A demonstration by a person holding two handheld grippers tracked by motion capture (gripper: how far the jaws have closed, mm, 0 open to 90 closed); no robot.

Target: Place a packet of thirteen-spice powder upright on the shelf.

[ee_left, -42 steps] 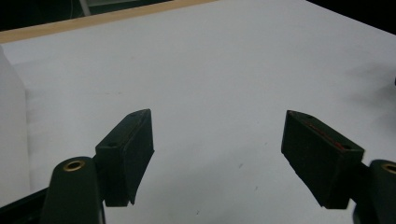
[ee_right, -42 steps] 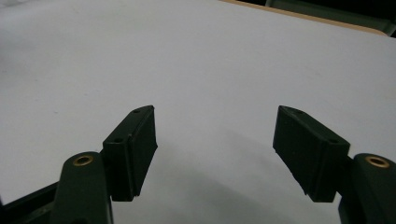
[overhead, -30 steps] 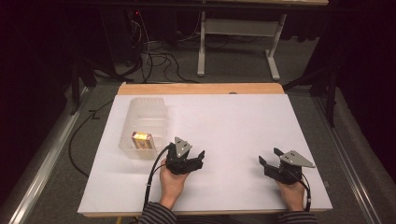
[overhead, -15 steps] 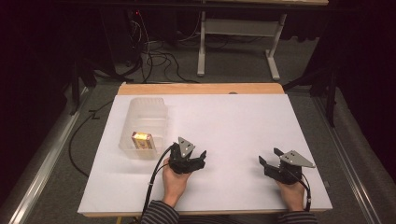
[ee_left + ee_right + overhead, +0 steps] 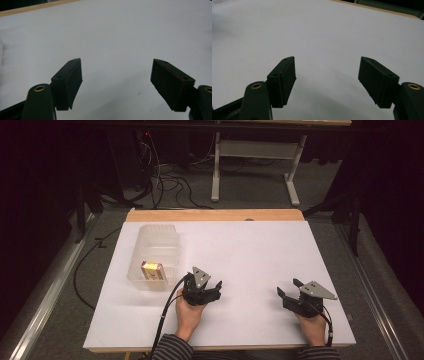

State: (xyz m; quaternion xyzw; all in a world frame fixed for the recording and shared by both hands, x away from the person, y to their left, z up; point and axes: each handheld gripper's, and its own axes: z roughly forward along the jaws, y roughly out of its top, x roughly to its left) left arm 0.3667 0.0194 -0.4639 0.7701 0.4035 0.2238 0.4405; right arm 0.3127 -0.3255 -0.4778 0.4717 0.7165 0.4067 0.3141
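Observation:
My left gripper (image 5: 215, 290) rests low over the white table cover (image 5: 250, 250), left of the middle near the front, held in a hand with a striped sleeve. Its jaws stand open with nothing between them; in the left gripper view my left gripper (image 5: 116, 72) has bare white surface between its pads. My right gripper (image 5: 288, 287) sits at the front right, also open and empty. In the right gripper view my right gripper (image 5: 327, 71) faces plain white sheet. A clear plastic bin (image 5: 156, 240) stands to the left of my left gripper, with a small yellow box (image 5: 152, 270) inside it.
The table's wooden far edge (image 5: 215, 215) shows beyond the white cover. Behind the table, cables (image 5: 165, 180) lie on the floor beside a white desk frame (image 5: 252, 150). A black cable (image 5: 167, 312) trails from my left gripper over the front edge.
My left gripper has edged slightly to the right, away from the bin. The right gripper, bin and box have stayed put.

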